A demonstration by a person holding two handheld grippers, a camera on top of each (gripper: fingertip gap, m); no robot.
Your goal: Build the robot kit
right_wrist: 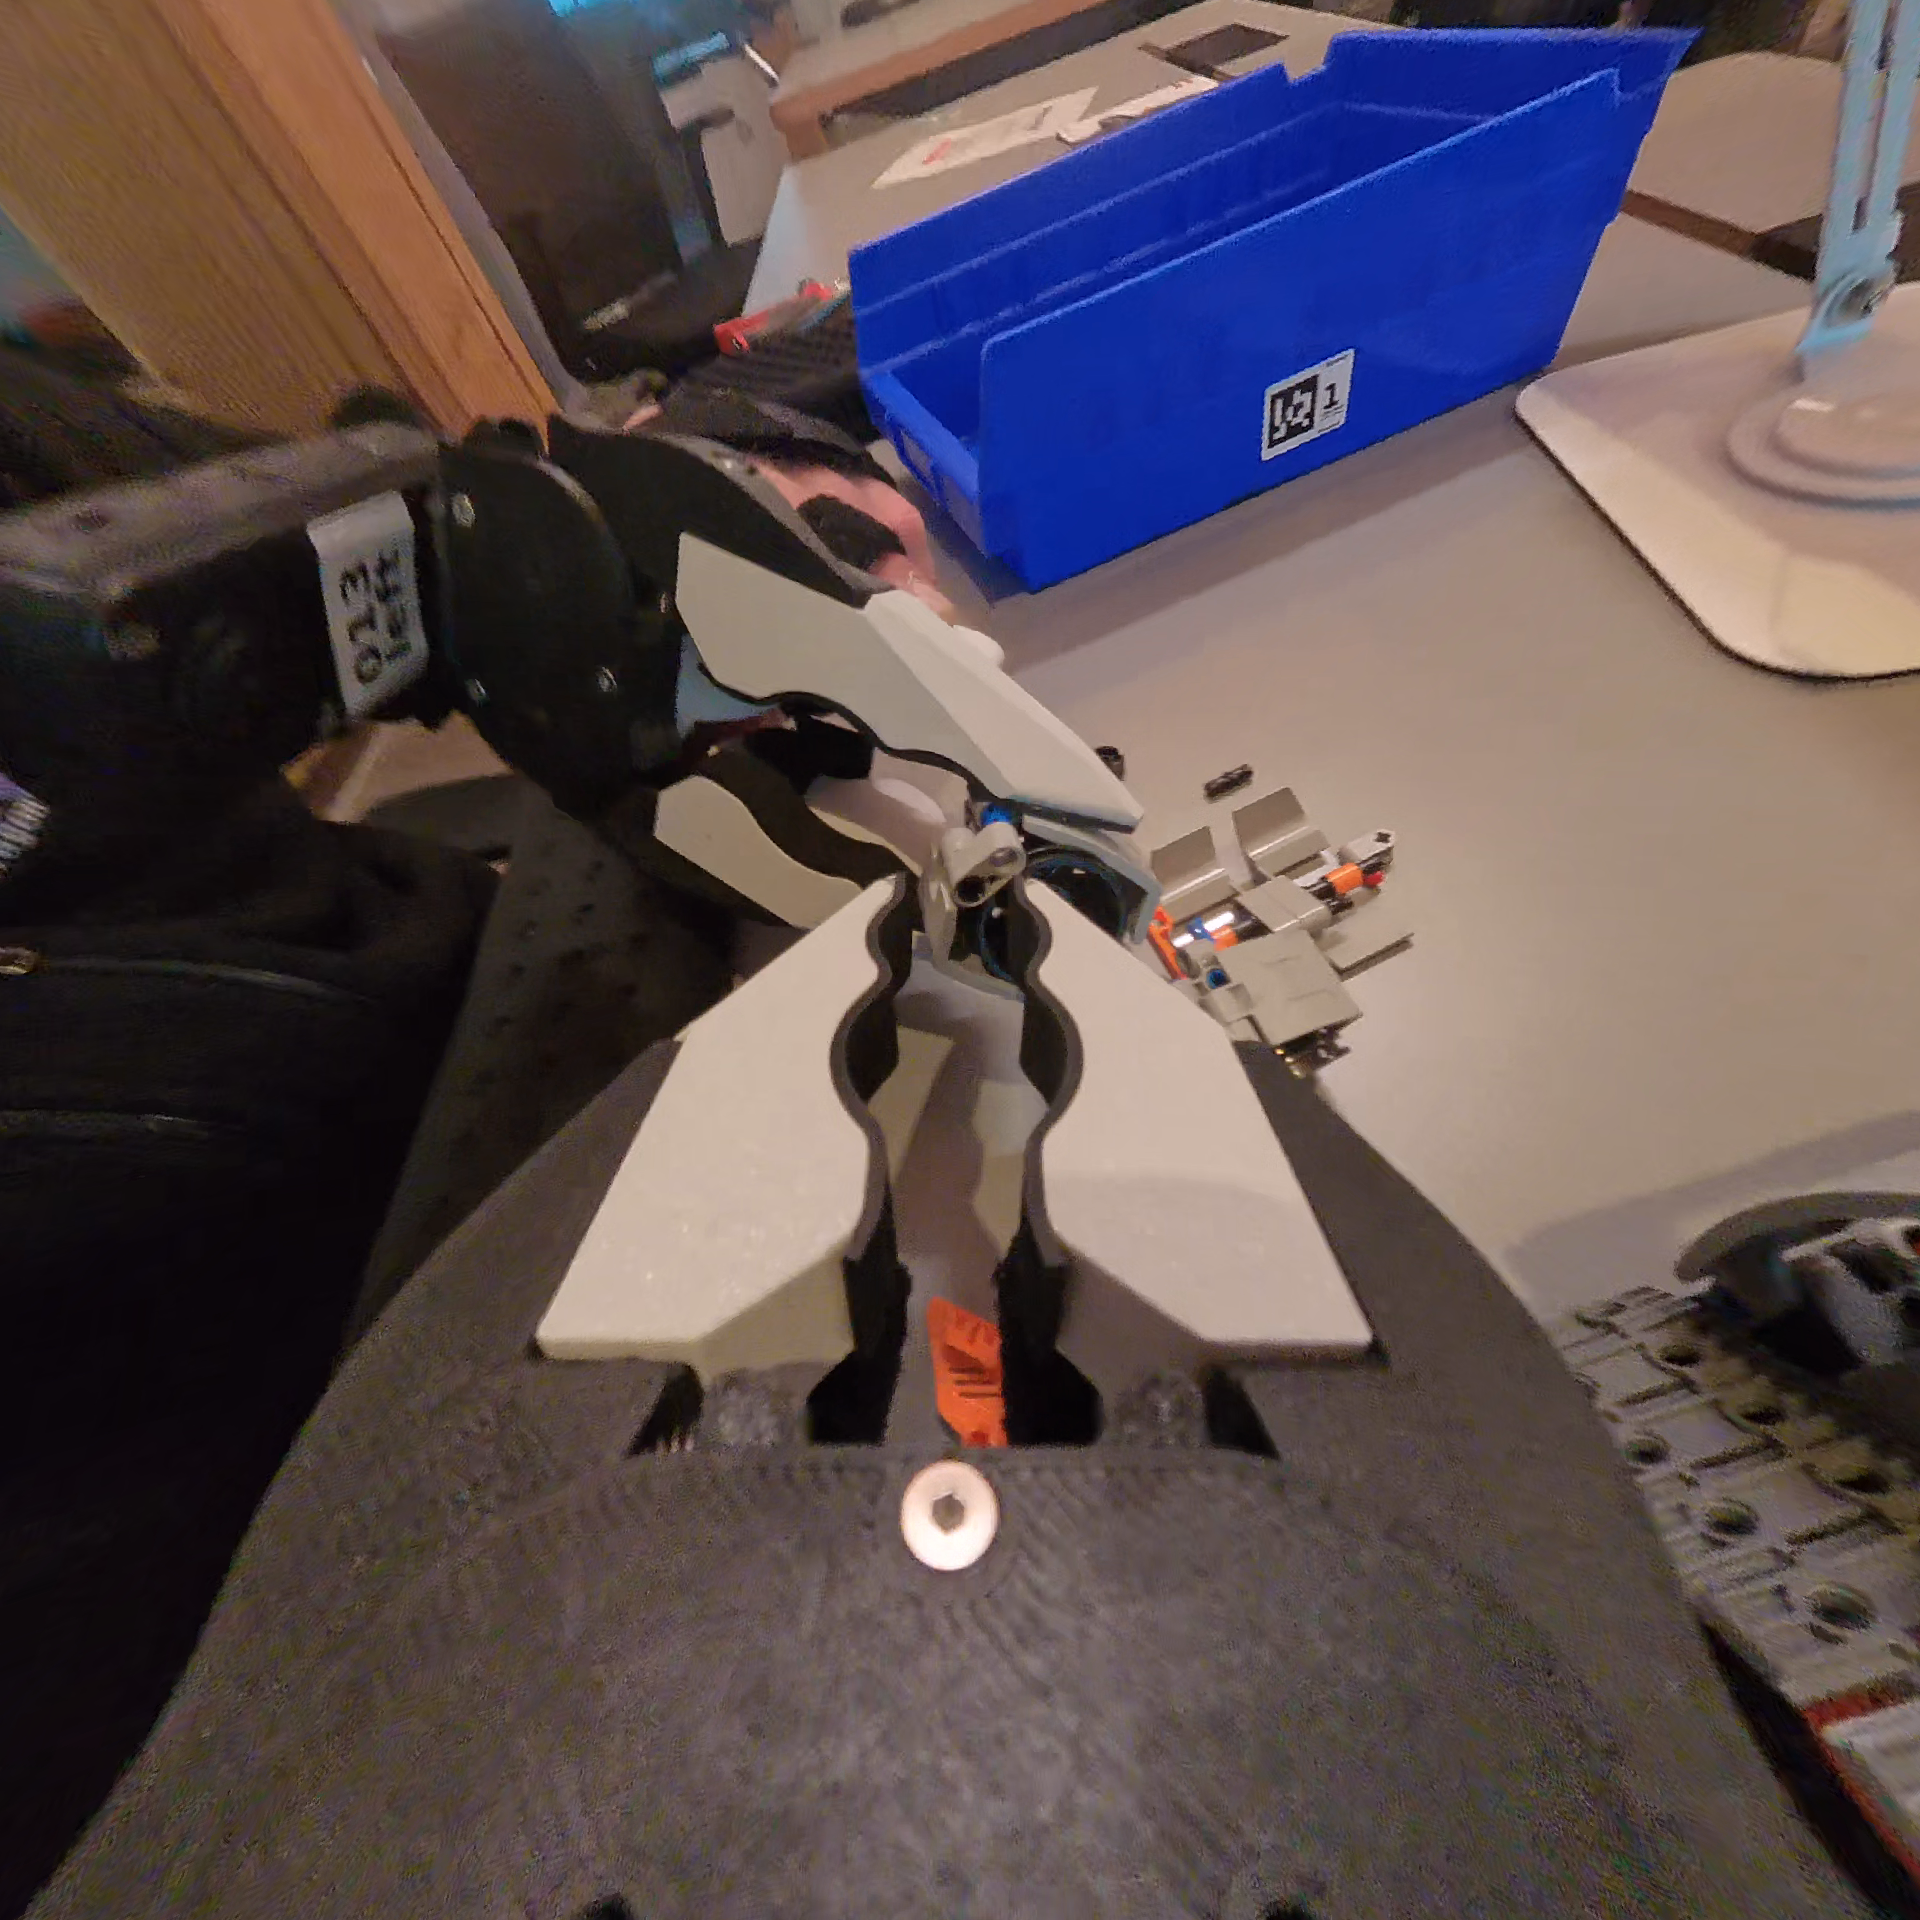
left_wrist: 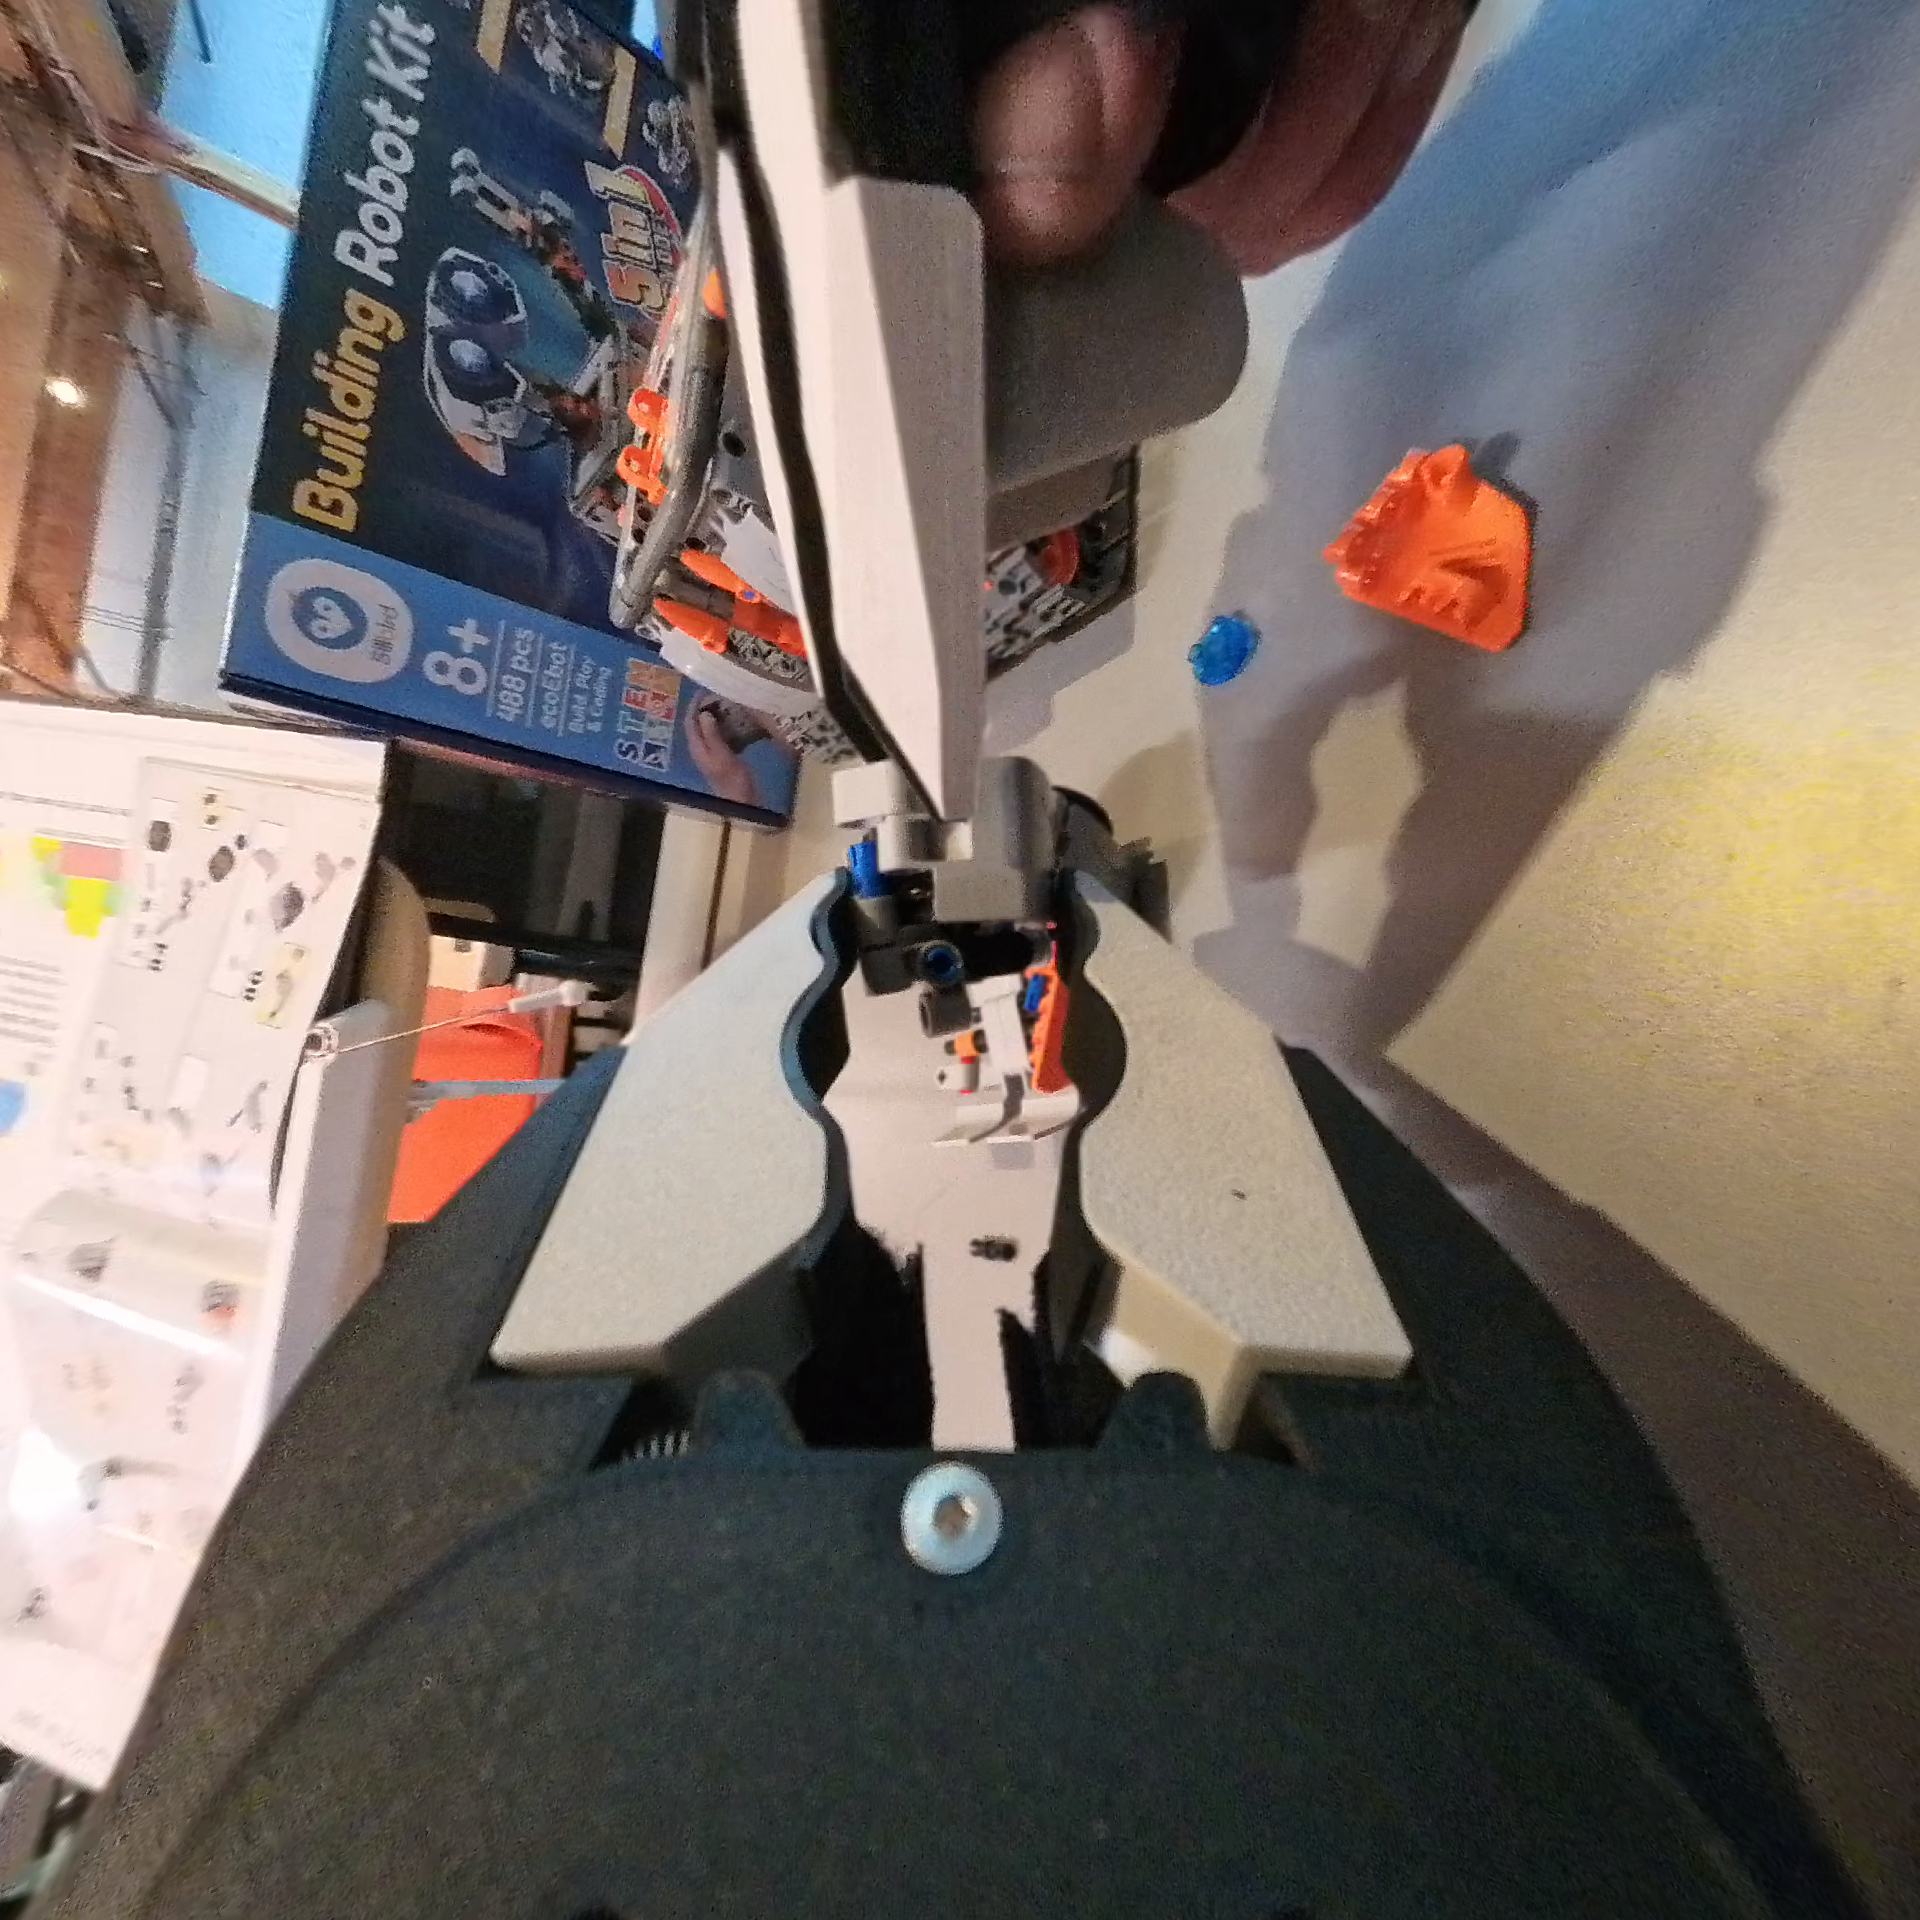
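Note:
My left gripper (left_wrist: 961,904) is shut on a small brick assembly (left_wrist: 935,935) of grey, black and orange parts with blue pins, held above the pale table (left_wrist: 1662,935). My right gripper (right_wrist: 966,899) meets it tip to tip and is shut on a light grey connector (right_wrist: 977,857) at the assembly's end. In the left wrist view the right gripper (left_wrist: 914,821) comes down from the top, held by a hand (left_wrist: 1091,135). In the right wrist view the left gripper (right_wrist: 1081,842) reaches in from the left.
A second grey brick assembly (right_wrist: 1278,935) lies on the table just right of the grippers. A blue bin (right_wrist: 1247,312) and a white stand base (right_wrist: 1714,499) stand behind. An orange part (left_wrist: 1439,551), a small blue part (left_wrist: 1224,649), the kit box (left_wrist: 447,416) and an instruction sheet (left_wrist: 156,1039) are nearby. My two grippers' fingertips are within a few centimetres of each other.

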